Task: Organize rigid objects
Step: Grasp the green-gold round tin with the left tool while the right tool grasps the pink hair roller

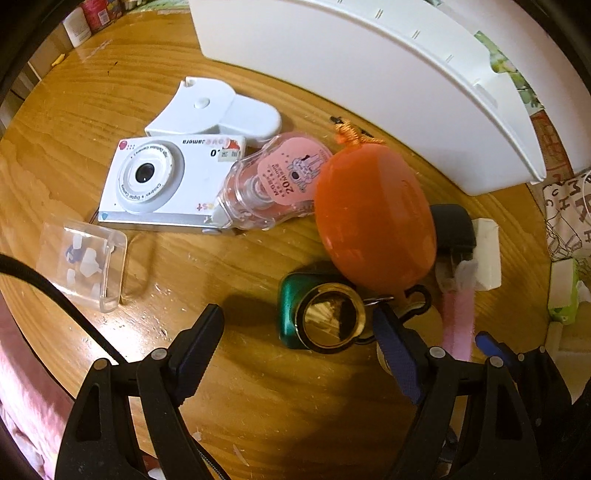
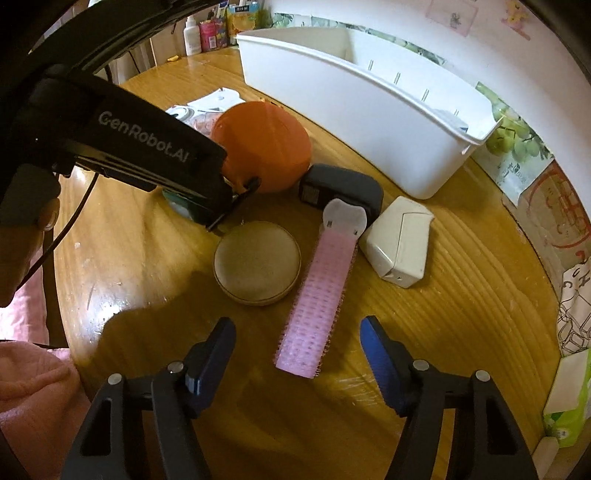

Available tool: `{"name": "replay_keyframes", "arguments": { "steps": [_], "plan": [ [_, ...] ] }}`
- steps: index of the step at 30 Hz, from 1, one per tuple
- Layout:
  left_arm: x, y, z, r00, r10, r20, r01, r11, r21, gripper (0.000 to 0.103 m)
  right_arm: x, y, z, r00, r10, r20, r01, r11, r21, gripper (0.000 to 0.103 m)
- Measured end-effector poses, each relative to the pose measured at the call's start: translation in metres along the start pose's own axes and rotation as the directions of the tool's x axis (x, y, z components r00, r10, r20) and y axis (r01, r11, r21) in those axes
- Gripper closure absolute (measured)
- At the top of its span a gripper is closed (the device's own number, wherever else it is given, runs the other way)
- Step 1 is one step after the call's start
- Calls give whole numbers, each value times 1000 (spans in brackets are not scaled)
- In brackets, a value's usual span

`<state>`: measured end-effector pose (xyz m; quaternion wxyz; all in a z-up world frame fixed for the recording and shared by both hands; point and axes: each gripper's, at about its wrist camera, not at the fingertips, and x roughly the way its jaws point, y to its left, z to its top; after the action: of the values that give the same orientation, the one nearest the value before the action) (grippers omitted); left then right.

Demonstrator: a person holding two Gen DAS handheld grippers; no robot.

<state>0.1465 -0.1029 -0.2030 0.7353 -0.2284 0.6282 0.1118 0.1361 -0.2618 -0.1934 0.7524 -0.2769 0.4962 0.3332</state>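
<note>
On the round wooden table lie a white toy camera, a clear pink-label tape dispenser, an orange oval case, a green bottle with gold cap, a pink hair roller, a tan round compact, a black adapter and a cream box. My left gripper is open, its fingers on either side of the green bottle. My right gripper is open, with the near end of the pink roller between its fingers.
A long white plastic bin stands at the back of the table. A clear small box lies at the left, a white folded holder behind the camera. Bottles stand far back. Tissue packs sit at the right edge.
</note>
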Motion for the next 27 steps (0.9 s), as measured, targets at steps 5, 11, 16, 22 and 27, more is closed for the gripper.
{"name": "replay_keyframes", "arguments": {
  "steps": [5, 11, 16, 22, 27],
  "plan": [
    [5, -2, 3, 1000, -2, -10, 2, 1000, -2, 20, 5, -4, 0, 1000, 4, -23, -3, 1000, 21, 44],
    [3, -4, 14, 1000, 23, 3, -23, 1000, 16, 36, 7, -8, 0, 999, 24, -21, -24, 999, 29, 55],
    [6, -15, 28, 1000, 24, 5, -25, 999, 42, 46, 9, -8, 3, 999, 46, -17, -46, 999, 14, 67],
    [7, -21, 31, 1000, 5, 6, -6, 999, 50, 58, 7, -2, 2, 999, 47, -18, -47, 999, -1, 73],
    [6, -22, 30, 1000, -2, 10, 2, 999, 40, 58, 4, 4, 1, 999, 33, -21, -33, 999, -16, 75]
  ]
}}
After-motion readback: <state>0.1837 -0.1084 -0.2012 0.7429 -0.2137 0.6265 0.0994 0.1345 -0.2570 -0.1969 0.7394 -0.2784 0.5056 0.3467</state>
